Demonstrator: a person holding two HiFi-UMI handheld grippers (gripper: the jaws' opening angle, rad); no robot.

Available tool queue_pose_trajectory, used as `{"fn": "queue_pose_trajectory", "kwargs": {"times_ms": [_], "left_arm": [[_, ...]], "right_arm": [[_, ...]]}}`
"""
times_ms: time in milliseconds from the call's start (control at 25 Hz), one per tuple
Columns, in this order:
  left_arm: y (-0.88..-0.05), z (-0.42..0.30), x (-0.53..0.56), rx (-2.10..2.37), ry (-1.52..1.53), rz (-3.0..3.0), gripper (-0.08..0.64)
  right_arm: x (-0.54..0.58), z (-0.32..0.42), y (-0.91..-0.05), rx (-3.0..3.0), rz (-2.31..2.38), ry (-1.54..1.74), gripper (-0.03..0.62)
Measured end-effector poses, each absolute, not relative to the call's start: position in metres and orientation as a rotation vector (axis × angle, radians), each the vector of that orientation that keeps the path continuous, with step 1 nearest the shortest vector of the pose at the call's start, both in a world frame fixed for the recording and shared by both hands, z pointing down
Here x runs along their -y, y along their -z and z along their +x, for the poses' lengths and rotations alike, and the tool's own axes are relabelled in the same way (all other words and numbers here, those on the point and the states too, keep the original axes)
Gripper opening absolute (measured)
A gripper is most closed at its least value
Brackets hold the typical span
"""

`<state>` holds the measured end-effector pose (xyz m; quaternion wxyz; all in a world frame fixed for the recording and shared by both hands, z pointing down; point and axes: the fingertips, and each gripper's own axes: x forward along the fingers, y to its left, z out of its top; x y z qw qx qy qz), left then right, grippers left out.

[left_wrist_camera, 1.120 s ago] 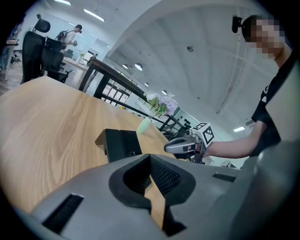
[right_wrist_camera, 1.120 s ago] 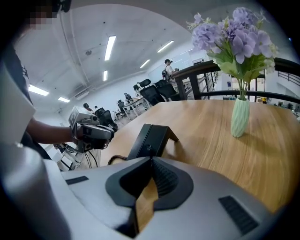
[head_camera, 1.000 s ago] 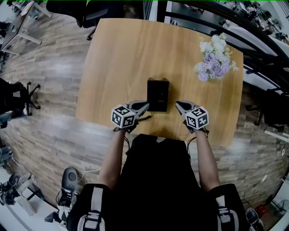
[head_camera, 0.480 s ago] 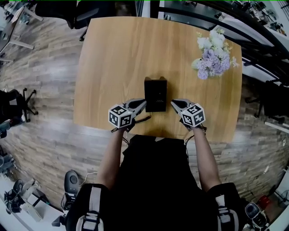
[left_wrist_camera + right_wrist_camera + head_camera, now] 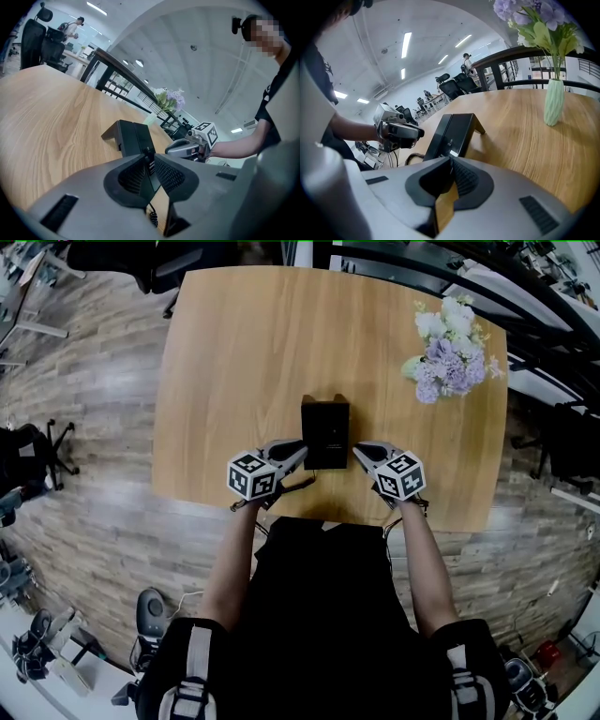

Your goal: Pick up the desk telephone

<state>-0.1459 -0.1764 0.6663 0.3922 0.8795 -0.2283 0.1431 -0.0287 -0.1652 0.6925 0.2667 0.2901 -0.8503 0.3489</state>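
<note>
The black desk telephone (image 5: pixel 325 432) stands on the wooden table (image 5: pixel 234 352) near its front edge, with a coiled cord (image 5: pixel 152 218) trailing from its near end. My left gripper (image 5: pixel 300 450) sits just off the phone's near left corner. Its jaws have just been opening and stand slightly apart with nothing between them (image 5: pixel 150 157); the telephone (image 5: pixel 133 138) lies just beyond the tips. My right gripper (image 5: pixel 357 449) is beside the phone's near right corner, not touching it. It is shut and empty (image 5: pixel 450 161), with the telephone (image 5: pixel 452 133) ahead of it.
A pale green vase of purple and white flowers (image 5: pixel 448 351) stands at the table's far right. Office chairs (image 5: pixel 178 259) stand beyond the far edge and a dark railing (image 5: pixel 525 324) runs along the right. The floor is wood plank.
Both grippers have sunk a little and edged closer to the telephone's near corners. The telephone has not moved on the table.
</note>
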Motion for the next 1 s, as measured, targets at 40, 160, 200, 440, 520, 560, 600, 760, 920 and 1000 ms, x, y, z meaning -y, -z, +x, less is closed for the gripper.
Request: {"fn": "queue_pose_trajectory", "kwargs": {"times_ms": [40, 160, 200, 440, 520, 560, 600, 760, 920, 1000], "left_arm": [[-0.668, -0.146, 0.175, 0.576, -0.366, 2.228, 0.067], [-0.674, -0.148, 0.172, 0.569, -0.376, 2.214, 0.084], [-0.676, -0.148, 0.171, 0.567, -0.378, 2.209, 0.091], [-0.688, -0.144, 0.168, 0.549, -0.395, 2.182, 0.144], [-0.690, -0.143, 0.169, 0.552, -0.400, 2.177, 0.165], [-0.691, -0.143, 0.170, 0.553, -0.403, 2.174, 0.173], [-0.693, -0.142, 0.170, 0.553, -0.407, 2.170, 0.182], [-0.702, -0.137, 0.174, 0.552, -0.424, 2.146, 0.256], [-0.709, -0.132, 0.178, 0.540, -0.435, 2.130, 0.314], [-0.710, -0.127, 0.178, 0.526, -0.435, 2.130, 0.321]], "right_arm": [[0.165, -0.030, -0.693, 2.298, 0.782, -0.948, 0.032], [0.163, -0.033, -0.696, 2.300, 0.780, -0.975, 0.032], [0.162, -0.034, -0.698, 2.299, 0.779, -0.987, 0.032], [0.162, -0.040, -0.706, 2.304, 0.786, -1.036, 0.035], [0.163, -0.041, -0.708, 2.298, 0.787, -1.038, 0.066], [0.163, -0.041, -0.708, 2.294, 0.789, -1.039, 0.112], [0.163, -0.040, -0.709, 2.291, 0.791, -1.043, 0.136], [0.167, -0.039, -0.712, 2.293, 0.792, -1.074, 0.163], [0.168, -0.044, -0.713, 2.309, 0.756, -1.088, 0.187], [0.166, -0.047, -0.713, 2.318, 0.734, -1.093, 0.193]]}}
